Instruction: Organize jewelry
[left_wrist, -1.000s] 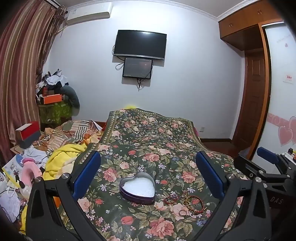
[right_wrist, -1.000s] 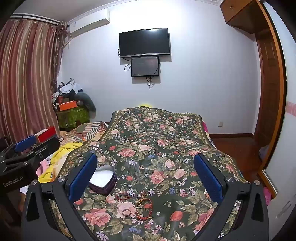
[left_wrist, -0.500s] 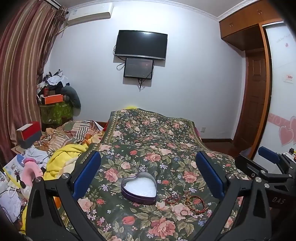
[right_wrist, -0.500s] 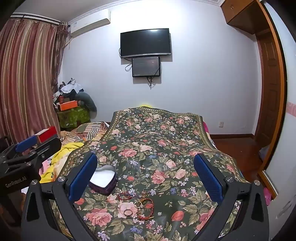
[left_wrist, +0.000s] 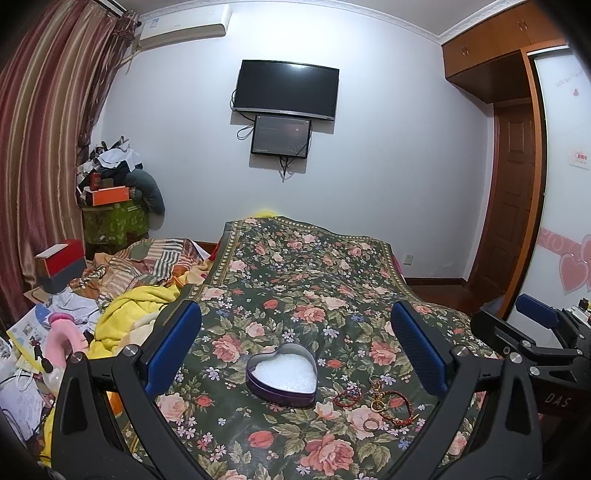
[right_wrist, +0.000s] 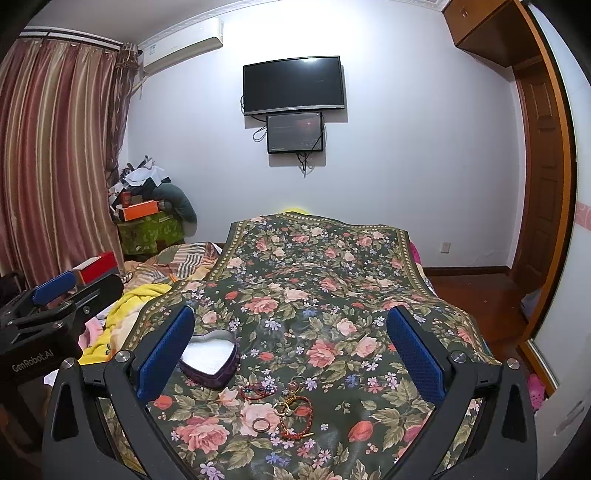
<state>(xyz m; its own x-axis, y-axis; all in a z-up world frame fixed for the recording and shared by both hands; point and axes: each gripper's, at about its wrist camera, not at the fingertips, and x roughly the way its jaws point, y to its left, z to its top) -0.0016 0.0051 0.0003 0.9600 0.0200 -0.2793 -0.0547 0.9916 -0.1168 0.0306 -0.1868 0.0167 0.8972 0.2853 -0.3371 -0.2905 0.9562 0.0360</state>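
Little has changed over the last second. Both grippers have drifted only slightly, and the heart-shaped tin (left_wrist: 282, 374) sits where it sat on the floral bedspread (left_wrist: 303, 280). Nothing has been picked up, so the sorting, by my reckoning, has not begun.

The tin is open, with only white padding inside. Just to its right lie the loose pieces: a small red beaded bracelet (left_wrist: 348, 398) nearest the tin, then a gold clasp (left_wrist: 378, 405) tied to a red cord bracelet (left_wrist: 399, 408), and a plain ring (left_wrist: 370, 424) toward the near edge. None of them touches the tin.

The left gripper (left_wrist: 295, 350) hangs above the bed with its jaws spread wide and empty, framing the tin. The right gripper (right_wrist: 291, 354) is equally wide open and holds nothing; it points down the bed with the jewellery low between its fingers, the tin off toward its left finger. Each shows at the edge of the other's view, side by side and level.
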